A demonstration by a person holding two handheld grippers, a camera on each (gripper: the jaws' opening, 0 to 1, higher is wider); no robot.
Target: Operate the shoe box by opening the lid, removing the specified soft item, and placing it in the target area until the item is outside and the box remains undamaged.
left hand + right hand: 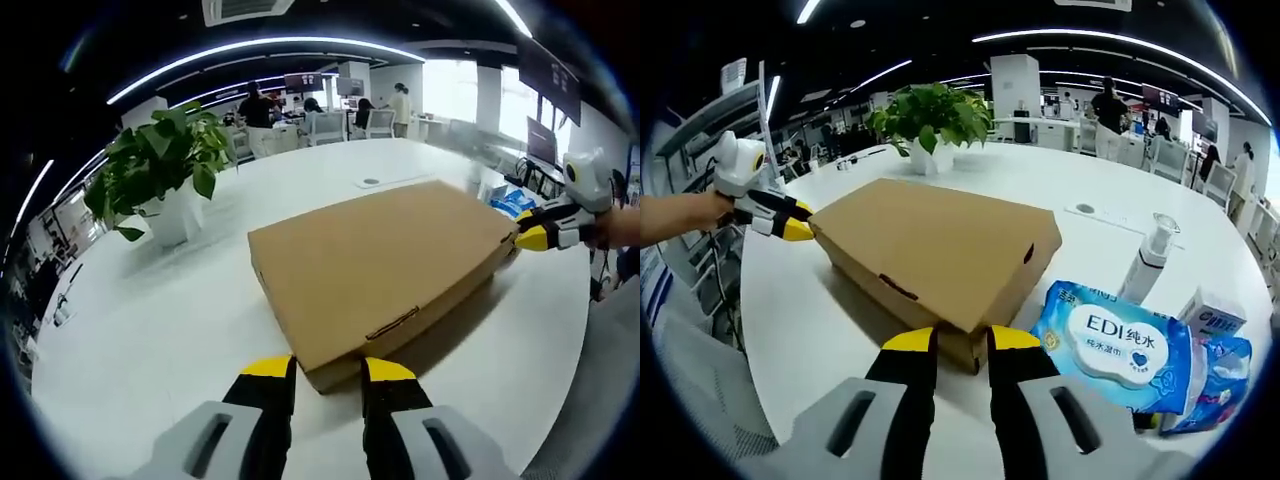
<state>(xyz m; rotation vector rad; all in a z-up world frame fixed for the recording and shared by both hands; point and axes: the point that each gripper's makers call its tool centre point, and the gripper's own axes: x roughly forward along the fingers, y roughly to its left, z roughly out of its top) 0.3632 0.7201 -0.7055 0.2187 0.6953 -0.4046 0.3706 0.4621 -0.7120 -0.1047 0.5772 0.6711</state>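
A flat brown cardboard shoe box (385, 255) lies shut on the white round table (170, 330), with its lid's slot tab (392, 322) on the side facing me. My left gripper (328, 372) is at the box's near corner, its yellow-tipped jaws apart with the corner in the gap. Across the table, my right gripper (540, 236) meets the opposite corner. In the right gripper view the box (940, 245) runs away from my right gripper (960, 342), whose jaws stand apart around its corner. A hand (680, 215) holds the left gripper (790, 222) at the far corner.
A potted green plant (165, 165) stands on the table beyond the box. Right of the box lie a blue wet-wipes pack (1120, 345), a white pump bottle (1148, 258) and more small packs (1215, 315). People and desks fill the office behind.
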